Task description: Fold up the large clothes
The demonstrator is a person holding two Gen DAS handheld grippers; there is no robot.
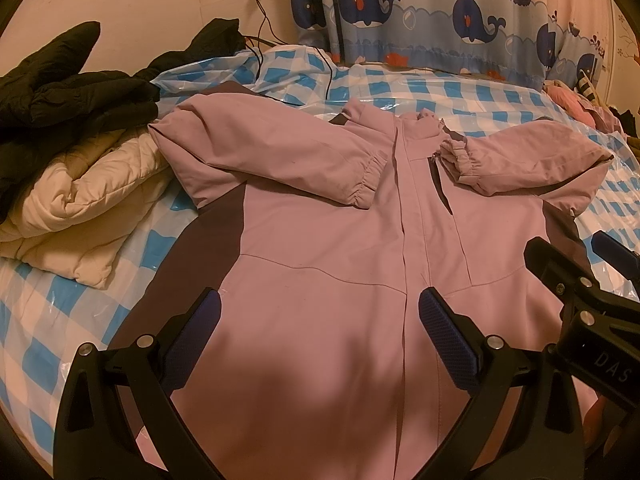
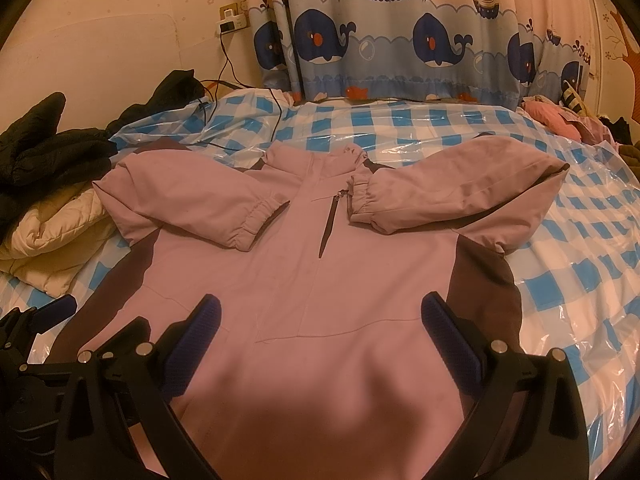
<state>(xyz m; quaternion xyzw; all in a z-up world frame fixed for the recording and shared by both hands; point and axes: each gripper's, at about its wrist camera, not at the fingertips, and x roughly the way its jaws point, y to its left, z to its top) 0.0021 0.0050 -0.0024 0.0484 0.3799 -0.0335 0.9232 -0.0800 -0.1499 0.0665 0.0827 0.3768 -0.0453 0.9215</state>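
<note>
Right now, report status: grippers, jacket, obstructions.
Left gripper and right gripper open, above the hem. Pink jacket flat, both sleeves folded in. Cream quilt touching its left side.

Warm, dim yellowish light fills both views, tinting the wall orange. A broad soft shadow lies across the near part of the jacket at the bottom of each view. White glare shines off the plastic sheet on the bed, strongest toward its right edge and far left corner. Fisheye distortion bends the curtain and the bed's edges, and black vignetting fills the corners. Focus is fairly sharp, slightly grainy.
</note>
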